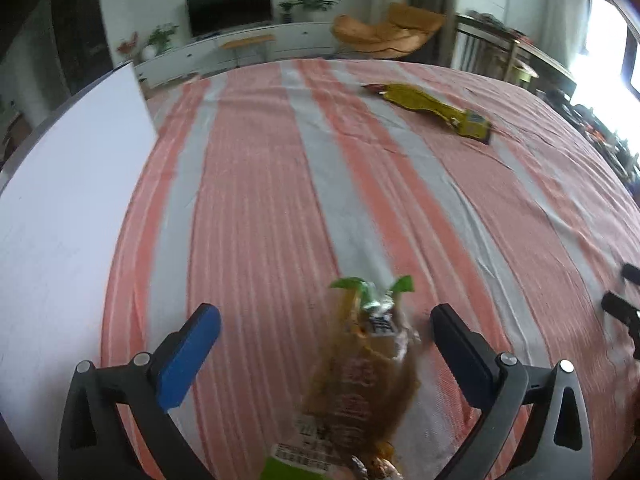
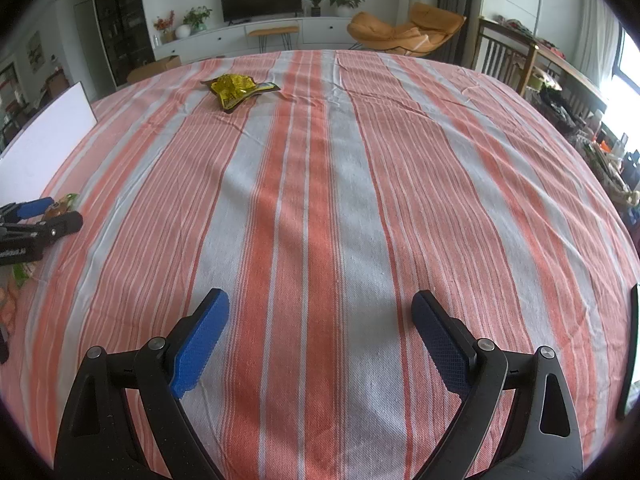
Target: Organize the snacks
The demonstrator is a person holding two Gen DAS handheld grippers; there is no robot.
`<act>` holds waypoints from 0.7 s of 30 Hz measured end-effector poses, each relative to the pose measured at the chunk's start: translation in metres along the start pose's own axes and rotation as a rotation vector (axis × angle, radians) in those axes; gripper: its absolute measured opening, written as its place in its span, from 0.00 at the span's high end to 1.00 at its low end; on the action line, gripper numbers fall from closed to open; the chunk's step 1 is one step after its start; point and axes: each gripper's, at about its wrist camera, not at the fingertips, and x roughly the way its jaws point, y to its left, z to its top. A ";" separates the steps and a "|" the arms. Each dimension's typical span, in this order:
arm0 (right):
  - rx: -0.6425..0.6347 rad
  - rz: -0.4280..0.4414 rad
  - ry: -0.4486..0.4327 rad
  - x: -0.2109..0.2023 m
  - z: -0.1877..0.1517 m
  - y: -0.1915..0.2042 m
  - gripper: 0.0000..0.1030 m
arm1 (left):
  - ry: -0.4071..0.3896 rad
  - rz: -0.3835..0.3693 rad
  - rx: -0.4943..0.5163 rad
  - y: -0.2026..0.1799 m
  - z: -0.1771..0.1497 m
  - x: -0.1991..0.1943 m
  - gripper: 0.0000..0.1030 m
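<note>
Striped cloth (image 2: 320, 200) is covering the whole tabletop in both views; white board (image 1: 60, 220) is standing along the left edge of the left wrist view; left gripper (image 1: 324, 320) is sitting at bottom centre there, jaws spread wide, brown snack bag (image 1: 360, 380) lying blurred between them, pads not touching it; right gripper (image 2: 320, 308) is hovering bottom centre of its view, jaws wide and holding nothing; yellow snack bag (image 2: 236, 90) is lying upper left, well apart from both.
</note>
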 end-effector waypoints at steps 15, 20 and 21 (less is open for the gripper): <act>0.000 0.002 0.000 0.000 0.000 0.001 0.08 | -0.001 0.014 -0.017 0.005 0.000 -0.001 0.00; 0.000 0.003 0.000 -0.001 0.000 0.001 0.08 | -0.002 0.028 -0.034 0.007 -0.003 -0.004 0.00; 0.000 0.003 0.000 -0.001 0.000 0.001 0.08 | -0.002 0.028 -0.034 0.007 -0.003 -0.004 0.00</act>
